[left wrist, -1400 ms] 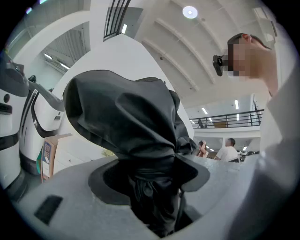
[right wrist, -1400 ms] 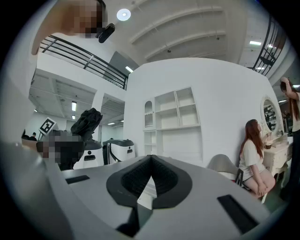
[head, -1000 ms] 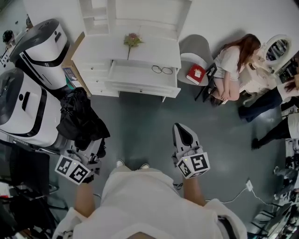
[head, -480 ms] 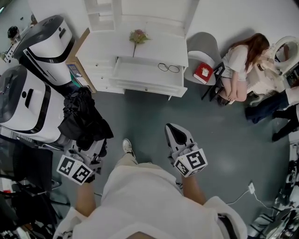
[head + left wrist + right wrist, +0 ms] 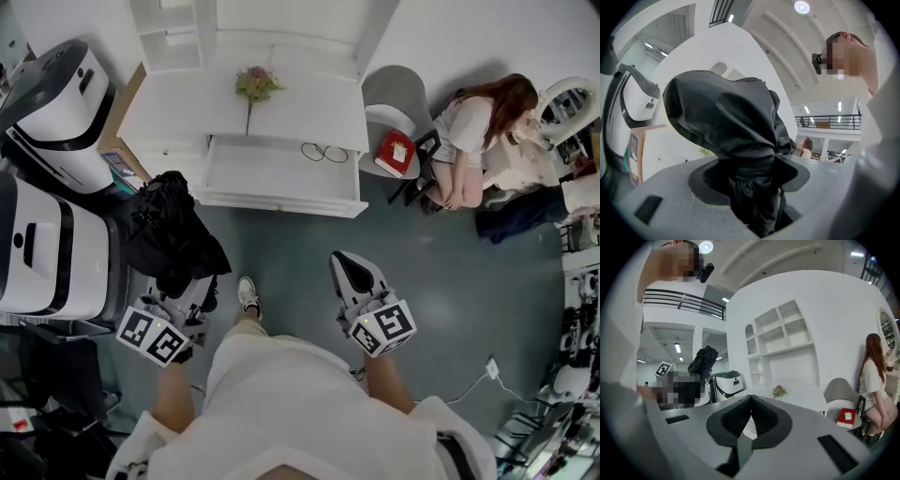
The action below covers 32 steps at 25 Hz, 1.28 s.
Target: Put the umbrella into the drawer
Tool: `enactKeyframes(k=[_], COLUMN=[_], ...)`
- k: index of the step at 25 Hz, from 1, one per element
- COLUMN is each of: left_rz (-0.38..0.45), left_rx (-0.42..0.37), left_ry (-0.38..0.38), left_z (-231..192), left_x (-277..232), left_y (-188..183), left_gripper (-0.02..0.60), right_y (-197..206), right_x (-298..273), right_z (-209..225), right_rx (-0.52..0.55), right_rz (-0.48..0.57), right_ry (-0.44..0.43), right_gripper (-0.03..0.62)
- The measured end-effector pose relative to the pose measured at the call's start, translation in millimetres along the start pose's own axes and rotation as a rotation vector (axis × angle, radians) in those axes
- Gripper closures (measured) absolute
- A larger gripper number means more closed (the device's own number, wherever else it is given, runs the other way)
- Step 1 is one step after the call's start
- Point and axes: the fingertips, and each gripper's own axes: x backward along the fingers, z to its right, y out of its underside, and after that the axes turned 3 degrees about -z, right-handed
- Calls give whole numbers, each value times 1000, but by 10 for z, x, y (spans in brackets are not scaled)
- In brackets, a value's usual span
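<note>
Floor (image 5: 300,248) lies bare below the open drawer (image 5: 281,176); at lower left, left claw (image 5: 181,298) clamps the umbrella (image 5: 169,230) bunched above it; right claw (image 5: 352,270) closed, empty.

Left tool (image 5: 187,295) points forward, jaws clamped on the umbrella (image 5: 169,230). Right tool (image 5: 352,270) alongside, jaws together, empty. Both forearms extended.

**Spotter:** What stands ahead of you?
**Note-taker:** You face a white bench (image 5: 309,103), with shelves (image 5: 173,37) above it, against a white wall (image 5: 441,37).
**Spotter:** Floor? Your right side?
**Note-taker:** Grey-green floor (image 5: 281,244). Grey chair (image 5: 394,89) near the bench, round mirror (image 5: 561,101) beyond. Ceiling lamp (image 5: 706,246) lit.
</note>
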Motion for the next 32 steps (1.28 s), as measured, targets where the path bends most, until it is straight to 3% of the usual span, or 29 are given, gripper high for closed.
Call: enactKeyframes(k=[6,11,17,20,26,32], left_rz=[-6,-84,-120,-141,-143,-126], left_rx=[79,100,163,150,107,49], left_ry=[105,168,203,197,124,76], left_z=[-673,-1046,-1096,-1118,-1023,-1041], left_x=[-885,-1666,-1760,-1881,-2514,-2842], left_y=[-396,-484,-363,-329,-466,-604], left_gripper=[307,307,307,307,307,307], right_y=[-448,-544,-460,-457,-676,-972], right_x=[-851,-1331,-1378,-1529,-1905,-2036], right_z=[280,612,567,701,1485,1984], right_rx=[35,-14,-30,-33,-18,-16], right_rz=[-16,-43,-75,-64,-9,84], right_ry=[47,79,96,80,10,21], right_gripper=[592,592,592,592,592,592])
